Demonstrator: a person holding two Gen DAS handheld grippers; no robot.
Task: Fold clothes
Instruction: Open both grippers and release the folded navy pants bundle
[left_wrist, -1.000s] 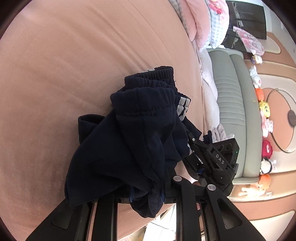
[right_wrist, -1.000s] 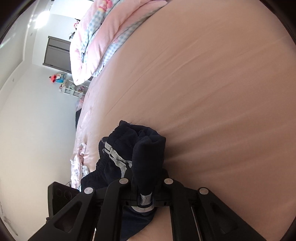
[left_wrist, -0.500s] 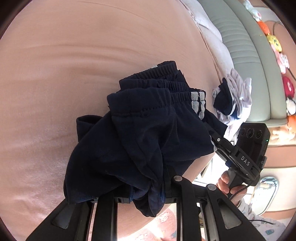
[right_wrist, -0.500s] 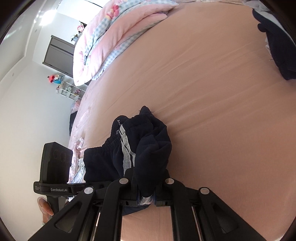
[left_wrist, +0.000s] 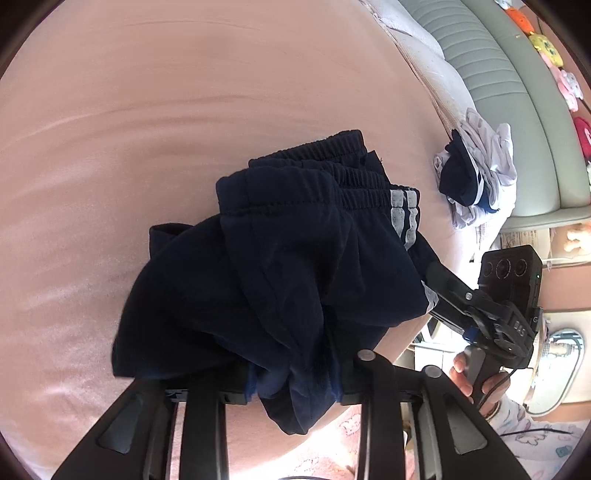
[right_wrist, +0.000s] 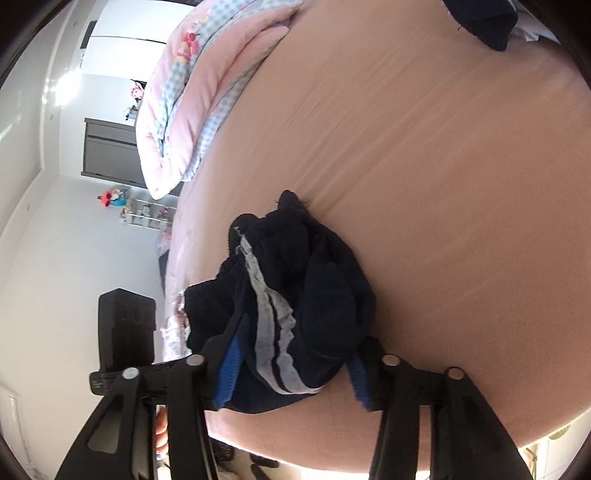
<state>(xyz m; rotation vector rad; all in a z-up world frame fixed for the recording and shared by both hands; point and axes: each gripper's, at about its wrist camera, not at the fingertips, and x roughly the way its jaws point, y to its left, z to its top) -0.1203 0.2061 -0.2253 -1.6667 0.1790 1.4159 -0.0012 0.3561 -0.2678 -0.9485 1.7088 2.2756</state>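
Observation:
A bunched navy garment (left_wrist: 280, 273) with grey side stripes and an elastic waistband lies on the pink bed sheet (left_wrist: 147, 110). At the bottom of the left wrist view my left gripper (left_wrist: 293, 387) has its jaws opening, and a fold of navy cloth still hangs between its blue pads (left_wrist: 251, 386). In the right wrist view the same garment (right_wrist: 314, 295) sits between the widely spread jaws of my right gripper (right_wrist: 293, 373), which are opening. Its blue pads (right_wrist: 229, 365) stand clear on both sides of the striped cloth.
A heap of white and navy clothes (left_wrist: 476, 173) lies at the bed's edge beside a grey-green padded headboard (left_wrist: 517, 92). A rolled pink checked quilt (right_wrist: 207, 92) lies at the far end of the bed. A person's hand (left_wrist: 465, 373) holds the right gripper's handle.
Both grippers were shut on the navy garment; now both sets of jaws have spread, the right far wider. The left view has rolled, bringing the heap of clothes into sight.

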